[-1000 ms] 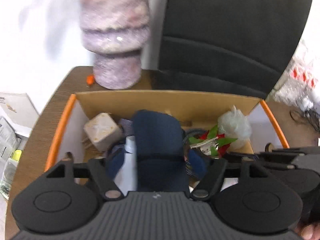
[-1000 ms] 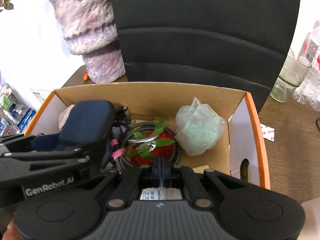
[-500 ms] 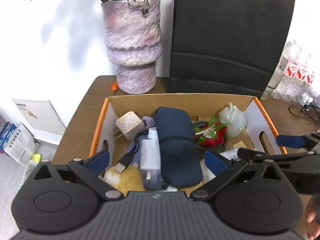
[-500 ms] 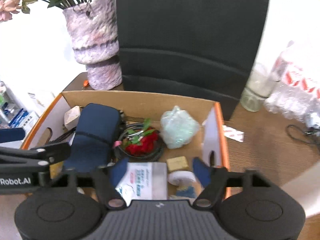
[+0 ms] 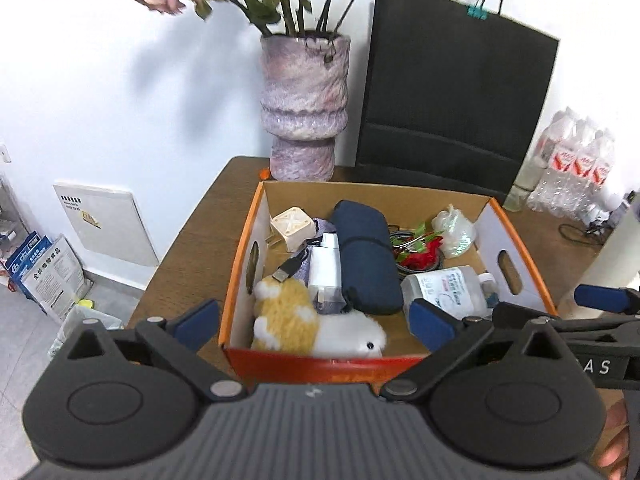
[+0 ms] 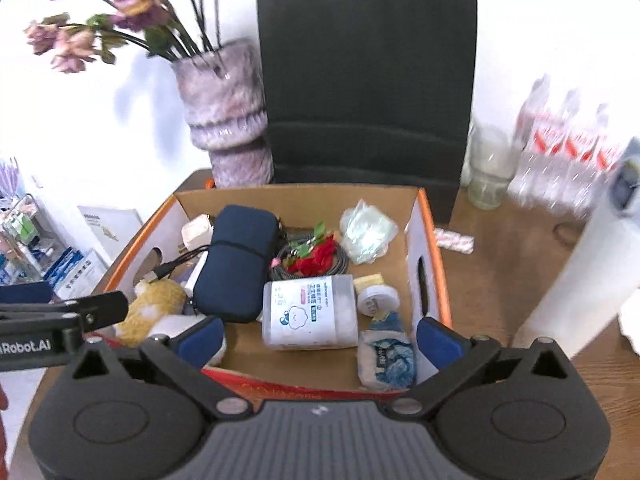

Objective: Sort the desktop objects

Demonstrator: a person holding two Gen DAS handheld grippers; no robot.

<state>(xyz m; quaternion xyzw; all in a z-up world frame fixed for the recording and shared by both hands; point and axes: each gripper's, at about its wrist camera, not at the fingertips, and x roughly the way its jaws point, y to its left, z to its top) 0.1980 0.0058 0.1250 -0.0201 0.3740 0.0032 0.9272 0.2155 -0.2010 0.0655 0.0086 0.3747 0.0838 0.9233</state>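
Note:
An orange-rimmed cardboard box (image 5: 240, 264) holds a navy pouch (image 5: 366, 256), a yellow-and-white plush toy (image 5: 292, 320), a white charger (image 5: 326, 264), a beige cube (image 5: 292, 226) and a clear labelled bottle (image 6: 310, 312). A red flower on coiled cable (image 6: 316, 258), a crumpled plastic bag (image 6: 366, 230), a tape roll (image 6: 378, 300) and a tissue packet (image 6: 386, 360) lie in the box (image 6: 424, 240) too. My left gripper (image 5: 316, 320) hangs open above the box's near edge, holding nothing. Beside it my right gripper (image 6: 319, 336) has its jaws opening, with nothing gripped between them.
A purple vase (image 5: 304, 108) with flowers and a black paper bag (image 5: 448, 100) stand behind the box. A glass jar (image 6: 486, 176), packed water bottles (image 5: 572, 164) and a white roll (image 6: 580, 280) crowd the right. The wooden table (image 6: 500, 280) ends at the left.
Both grippers have drawn back and up out of the box. The left let go of the navy pouch; the right went from shut to wide, leaving the clear bottle lying in the box.

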